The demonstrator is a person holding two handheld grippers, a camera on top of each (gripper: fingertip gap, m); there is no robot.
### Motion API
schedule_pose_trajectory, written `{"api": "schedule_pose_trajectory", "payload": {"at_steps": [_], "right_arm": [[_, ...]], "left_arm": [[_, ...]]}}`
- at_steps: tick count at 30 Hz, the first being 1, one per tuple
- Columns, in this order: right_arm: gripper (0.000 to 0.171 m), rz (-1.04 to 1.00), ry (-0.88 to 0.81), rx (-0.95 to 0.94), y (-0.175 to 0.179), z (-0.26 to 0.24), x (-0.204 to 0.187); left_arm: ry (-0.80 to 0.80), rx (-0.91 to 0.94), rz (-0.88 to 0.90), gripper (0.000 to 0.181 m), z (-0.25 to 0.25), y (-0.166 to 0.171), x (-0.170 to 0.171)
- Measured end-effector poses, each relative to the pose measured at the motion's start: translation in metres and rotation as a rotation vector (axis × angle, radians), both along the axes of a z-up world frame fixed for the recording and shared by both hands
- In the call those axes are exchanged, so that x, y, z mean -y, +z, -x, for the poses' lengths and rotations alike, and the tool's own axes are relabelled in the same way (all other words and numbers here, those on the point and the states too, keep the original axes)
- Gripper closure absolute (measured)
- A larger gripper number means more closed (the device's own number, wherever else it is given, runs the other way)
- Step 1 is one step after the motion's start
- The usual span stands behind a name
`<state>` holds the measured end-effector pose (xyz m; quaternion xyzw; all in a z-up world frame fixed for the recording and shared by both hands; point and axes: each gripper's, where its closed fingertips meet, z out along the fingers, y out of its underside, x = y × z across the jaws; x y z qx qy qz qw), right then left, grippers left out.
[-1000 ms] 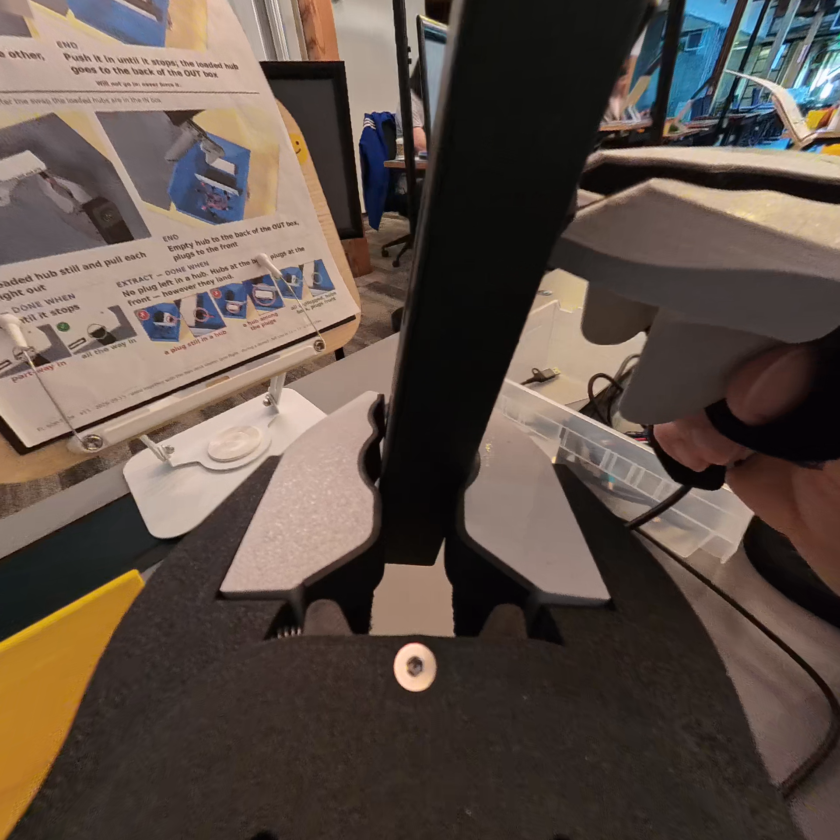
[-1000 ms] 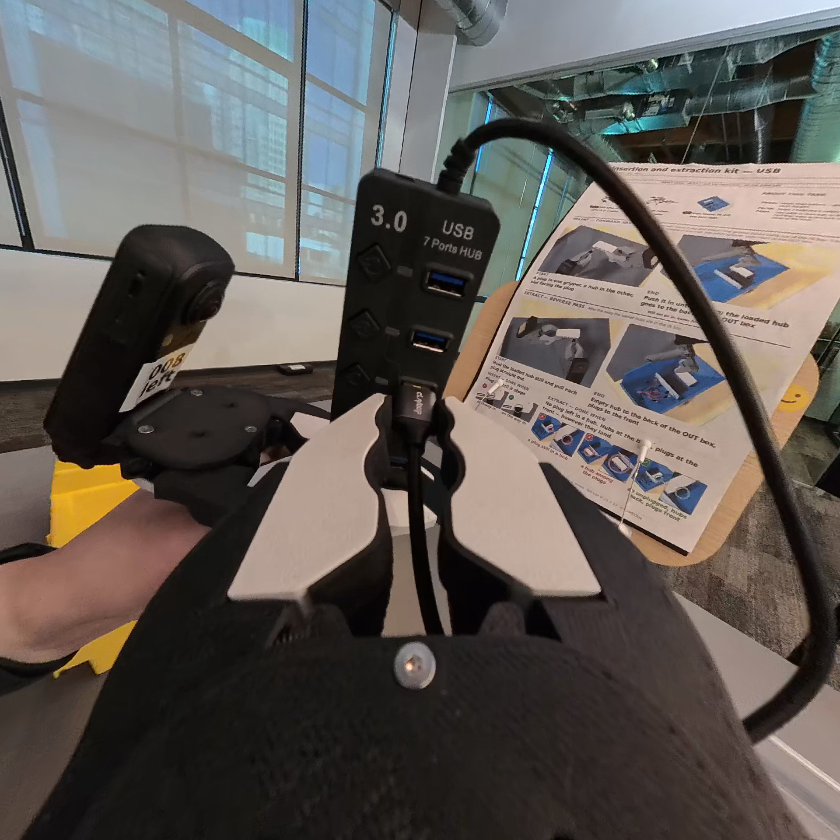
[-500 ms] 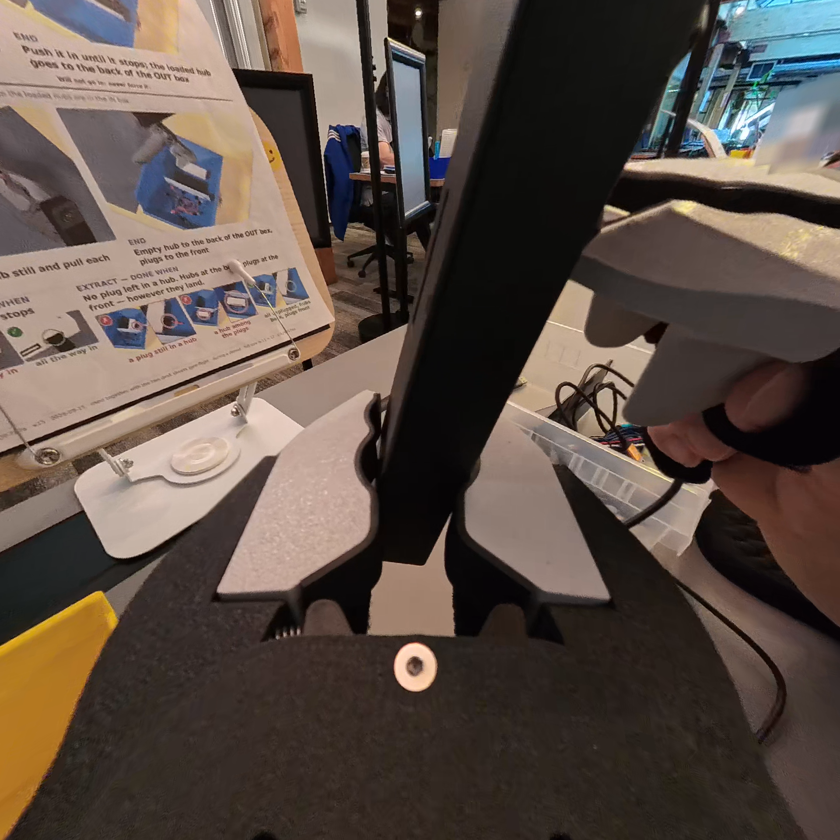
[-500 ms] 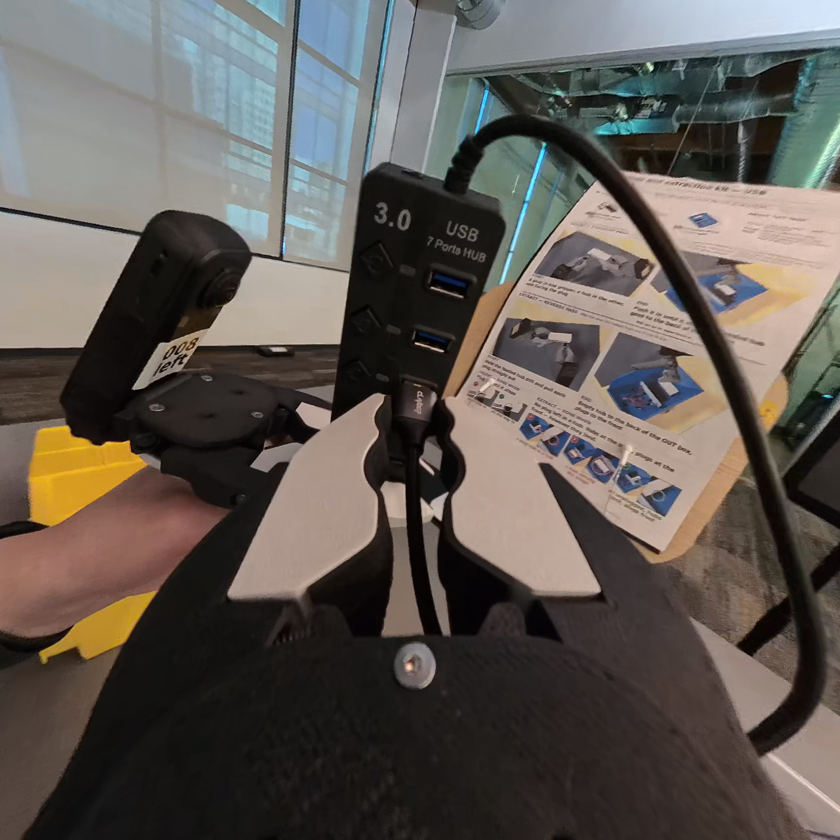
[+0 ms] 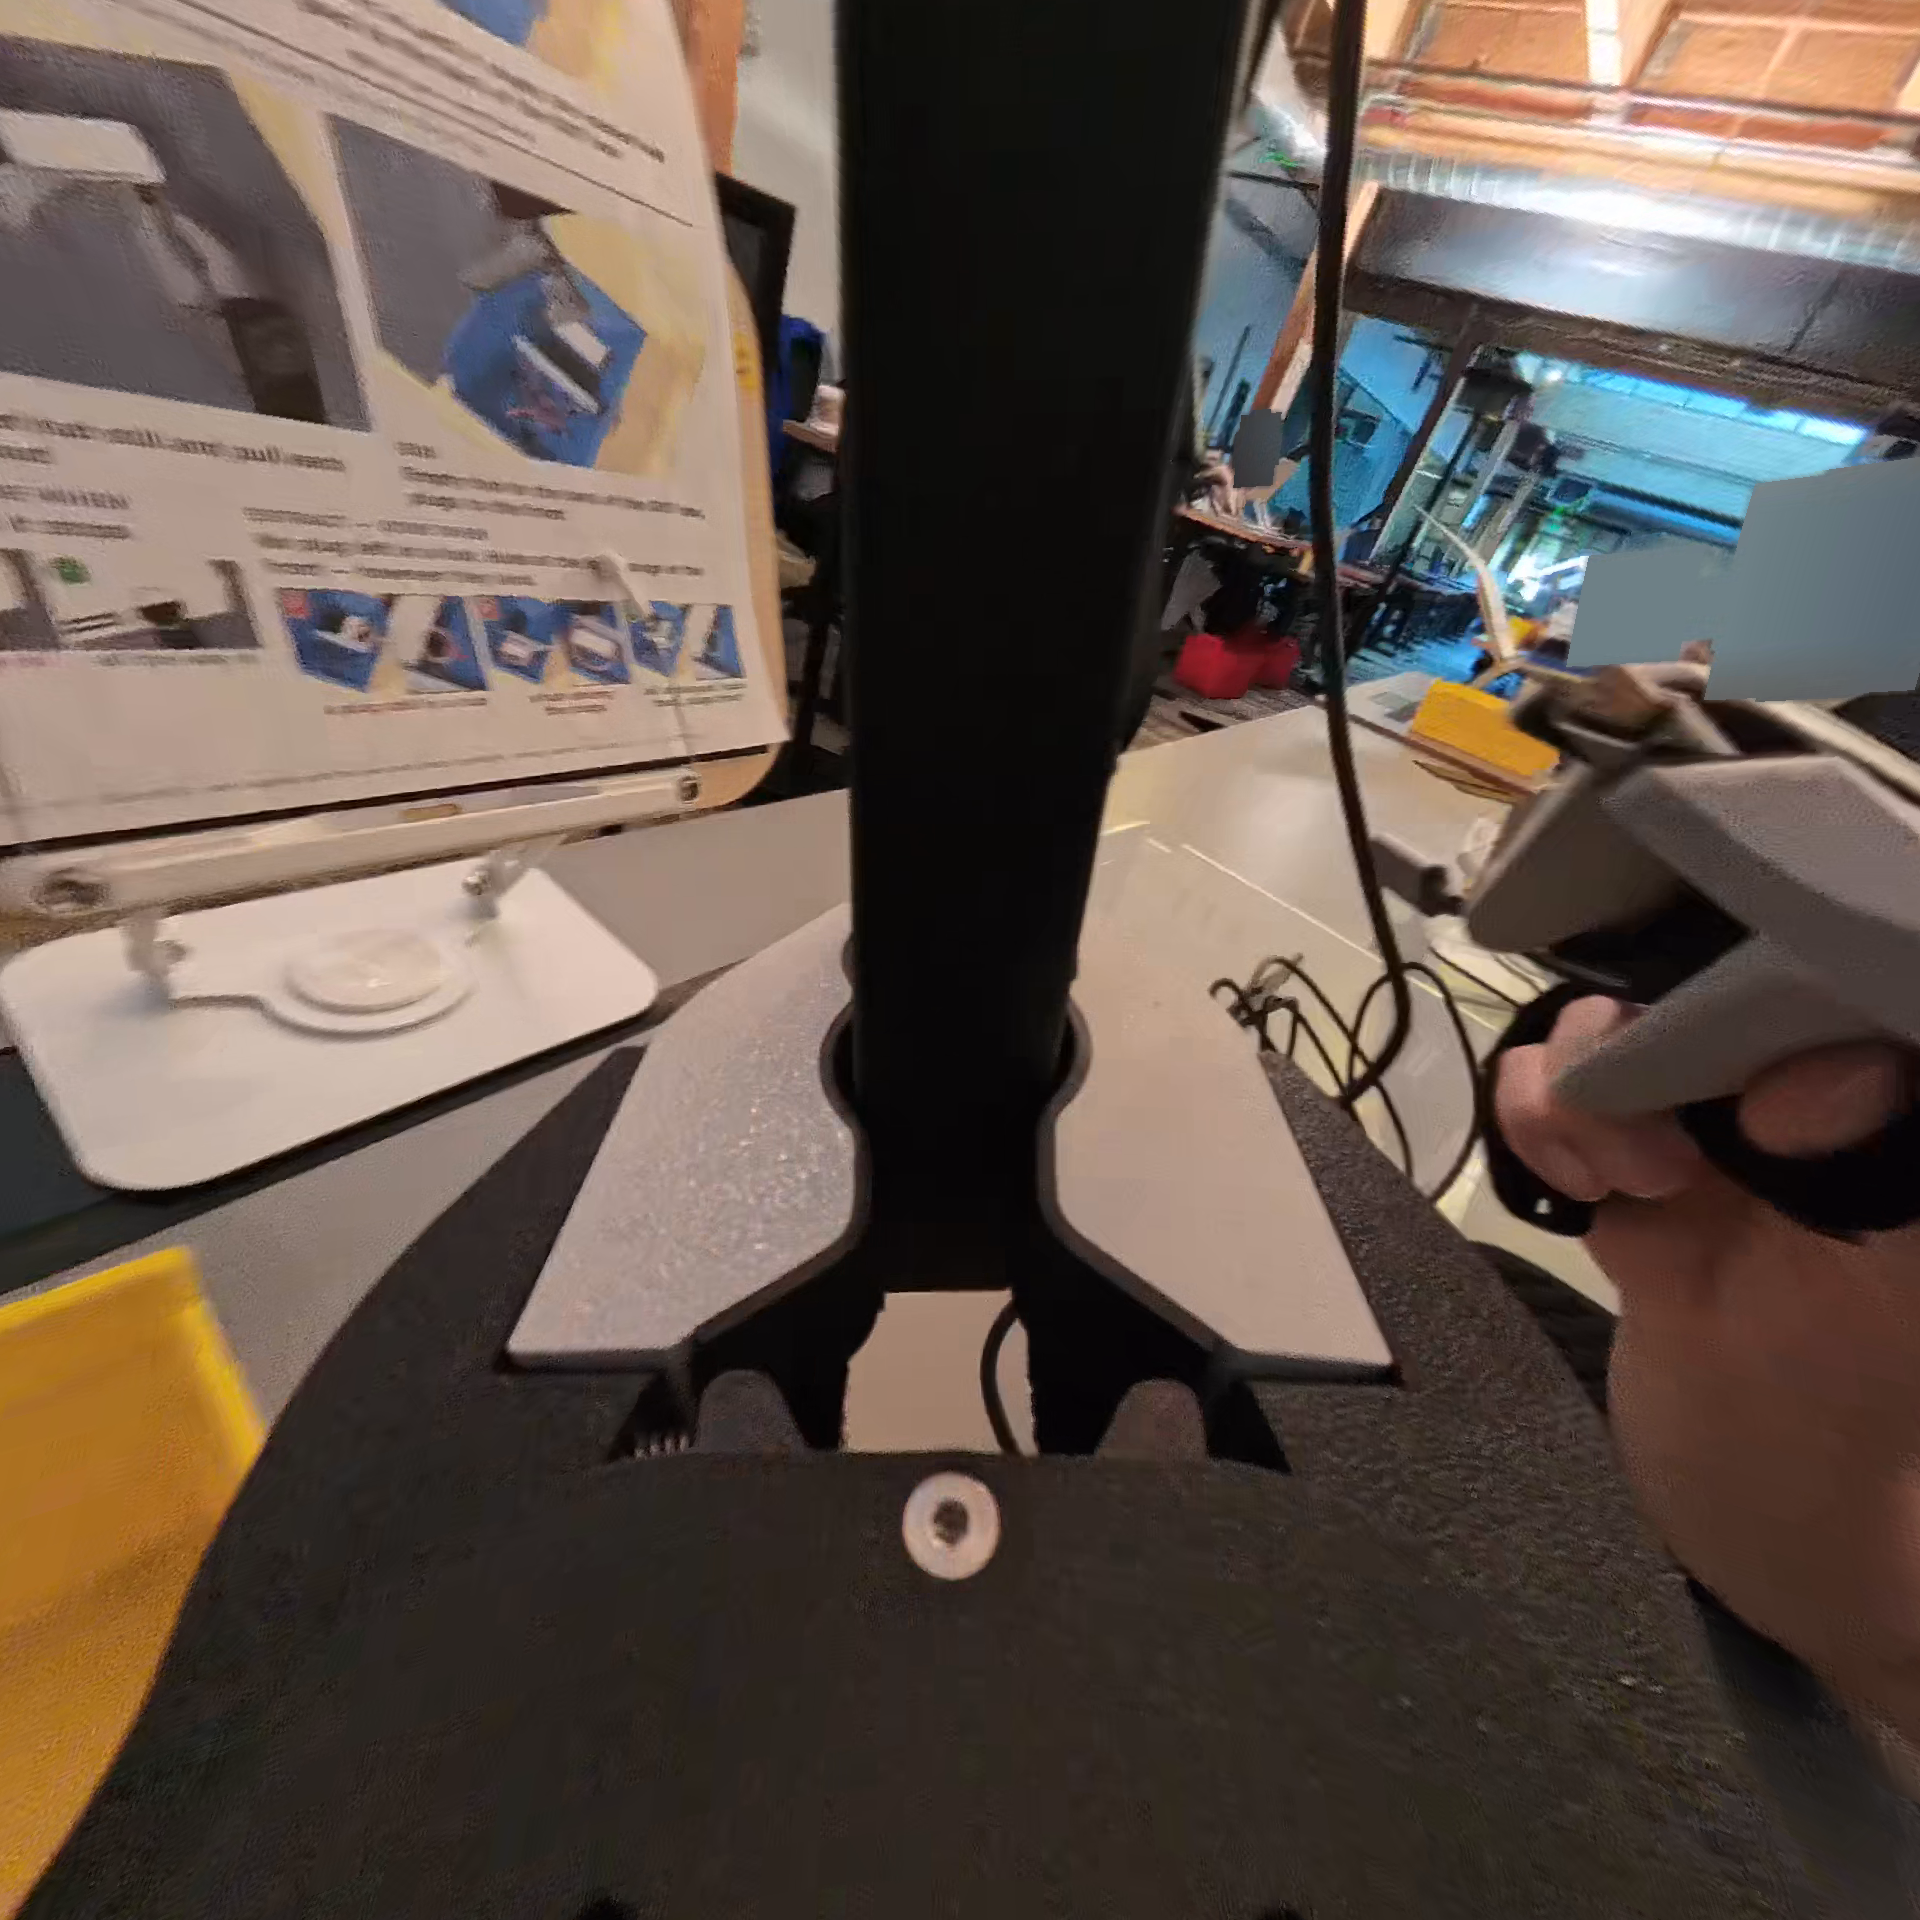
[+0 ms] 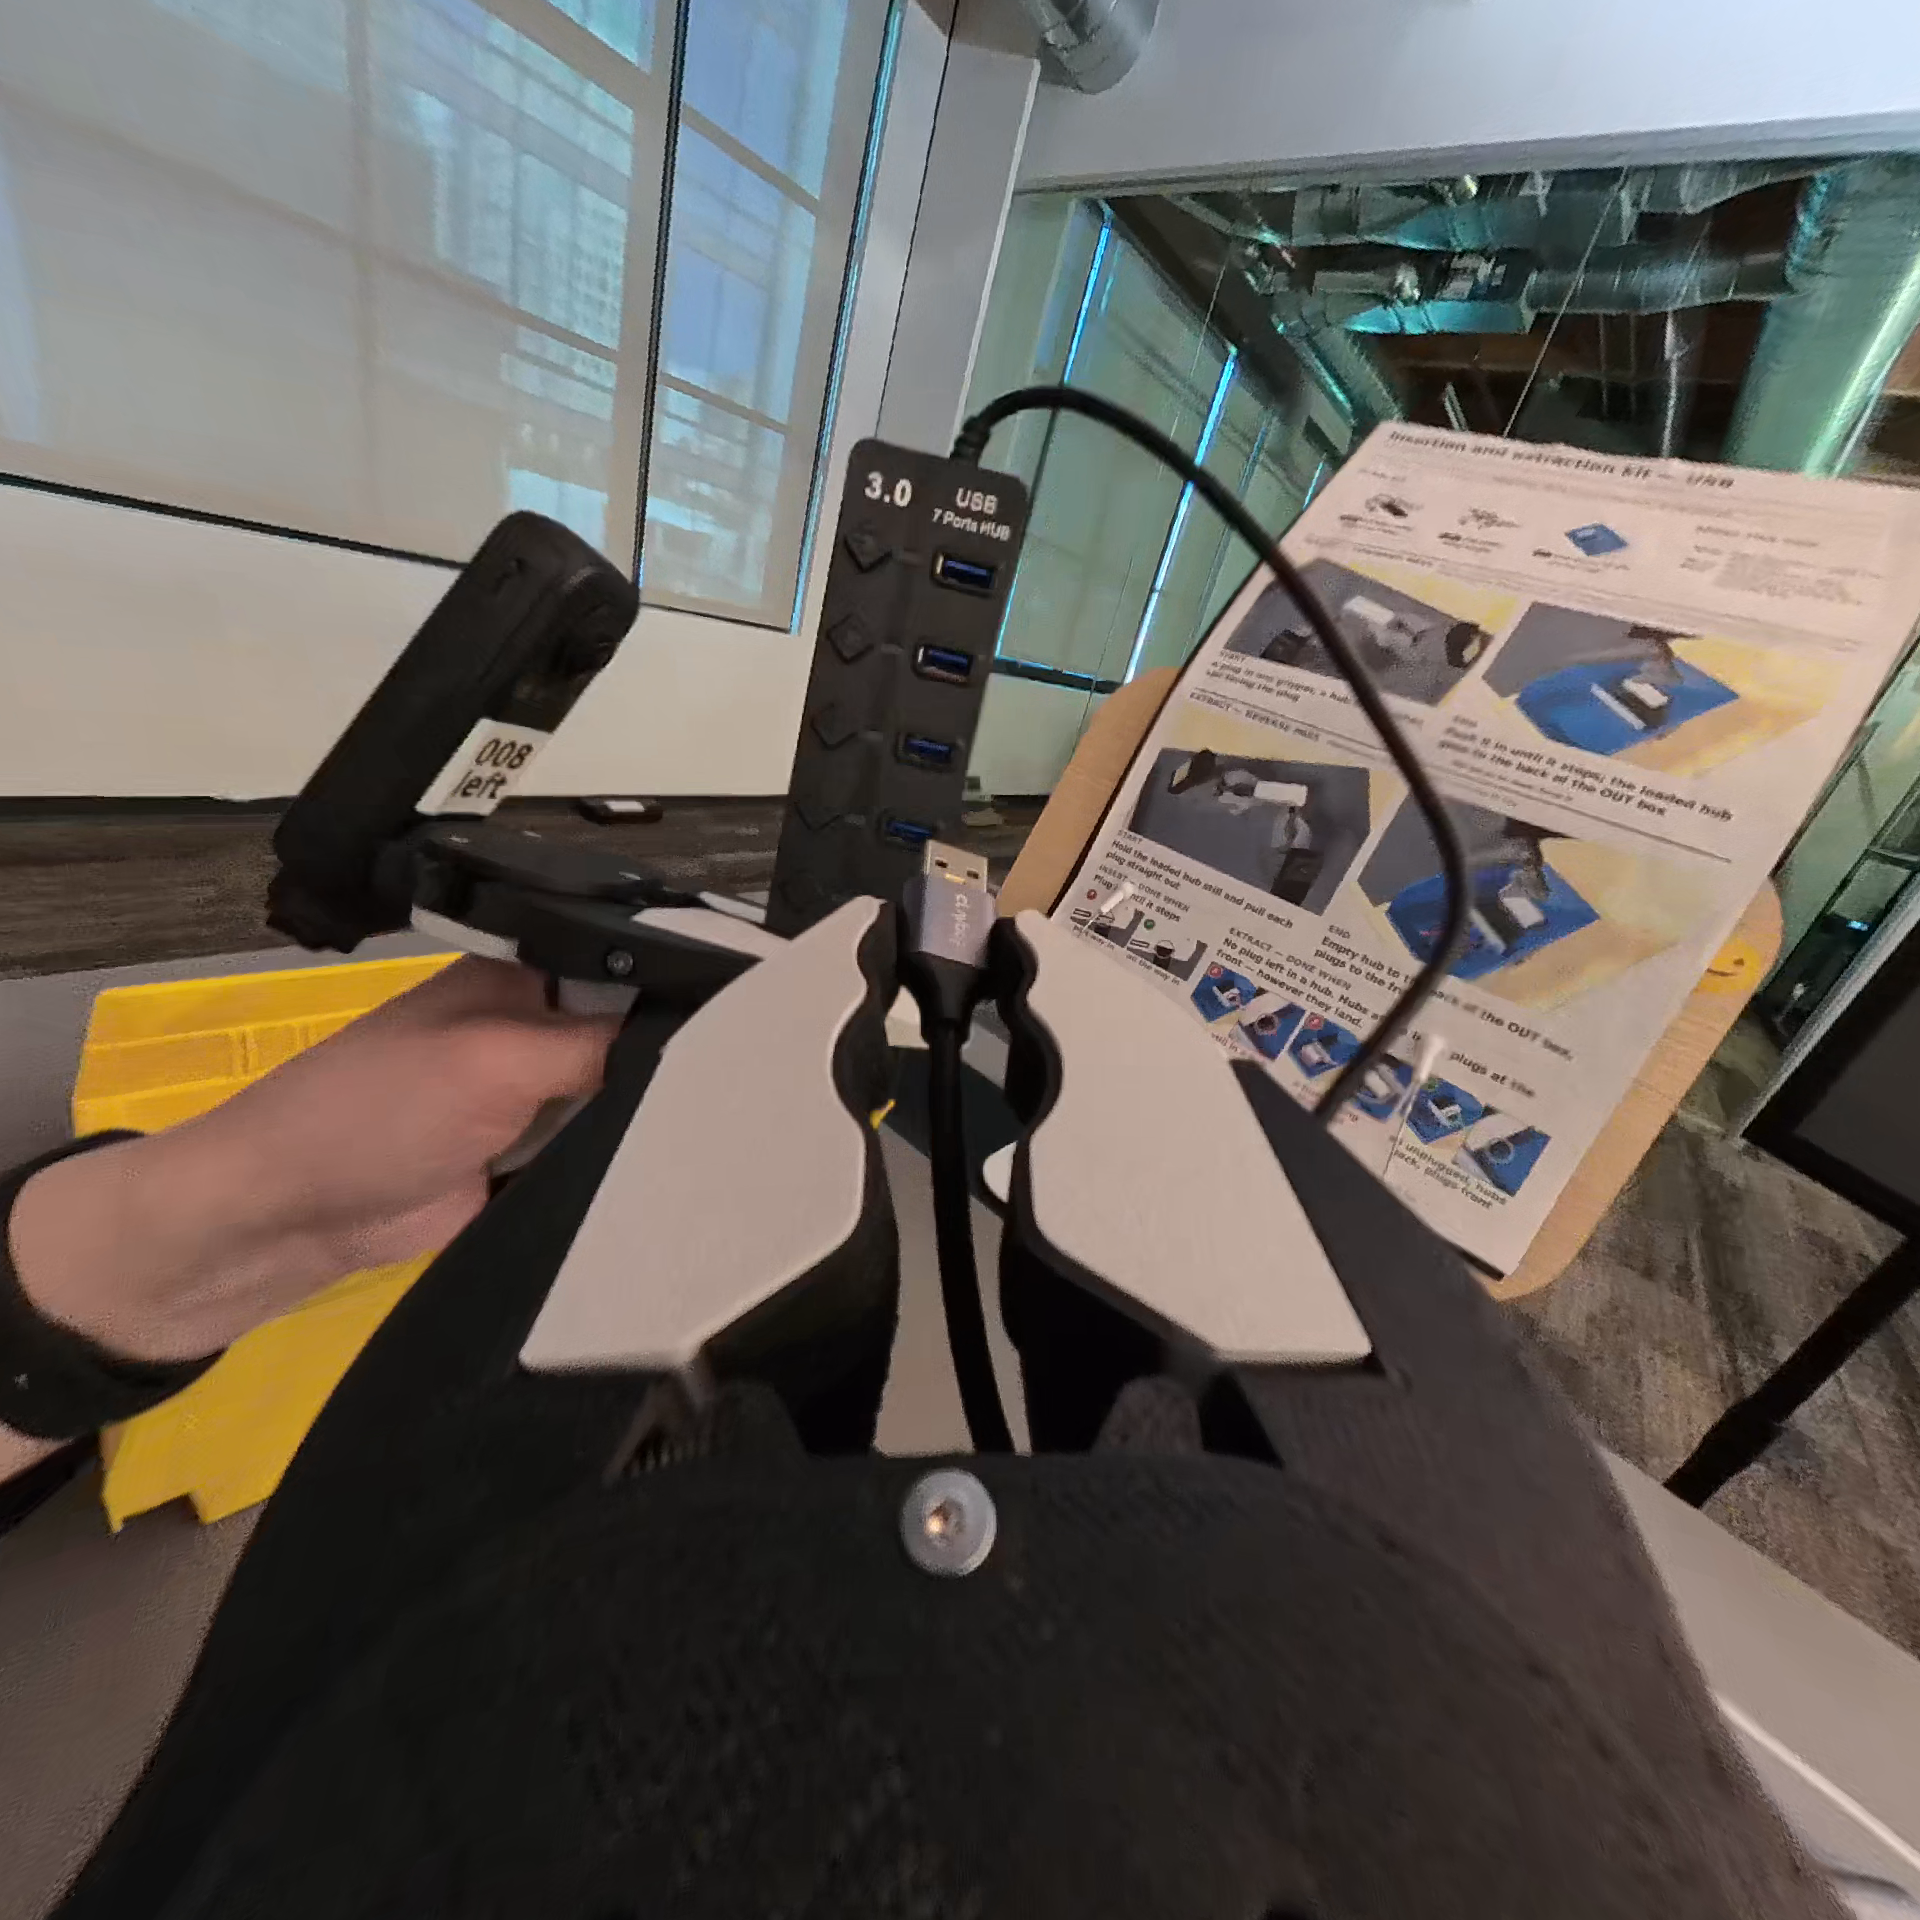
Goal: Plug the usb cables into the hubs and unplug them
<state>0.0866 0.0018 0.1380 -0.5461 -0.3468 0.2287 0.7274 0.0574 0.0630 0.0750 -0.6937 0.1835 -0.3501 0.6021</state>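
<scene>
Hub [image 6: 899, 686]: upright black strip at 12 o'clock, clamped at its lower end by the left gripper [image 5: 956, 1081].
Plug [image 6: 948, 914]: pinched in the right gripper [image 6: 948, 966], free of the ports, metal tip just below a blue port.
Technique: keep the plug square and travel straight.
Writing: printing on hub, plug and instruction sheet [image 6: 1475, 831]; not repeated.

Our left gripper [image 5: 956, 1049] and right gripper [image 6: 940, 971] share one build: a rough-textured black body, two pale grey finger plates with notched black inner edges, and a single silver screw set at the centre. From the right wrist view, our left unit carries a black camera [image 6: 457, 717] bearing a white sticker, and a dark band circles the wrist. Our right handle [image 5: 1704, 914] is grey, with a black finger loop.
</scene>
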Motion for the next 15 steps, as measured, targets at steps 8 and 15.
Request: {"api": "schedule_pose_trajectory", "payload": {"at_steps": [8, 15], "right_arm": [[0.153, 0.067, 0.070, 0.046, -0.008, 0.006, 0.001], [0.153, 0.172, 0.290, -0.029, 0.033, -0.034, 0.029]], "left_arm": [[0.098, -0.201, -0.085, 0.154, 0.021, 0.008, 0.004], [0.154, -0.240, -0.051, 0.154, 0.058, 0.014, 0.003]]}}
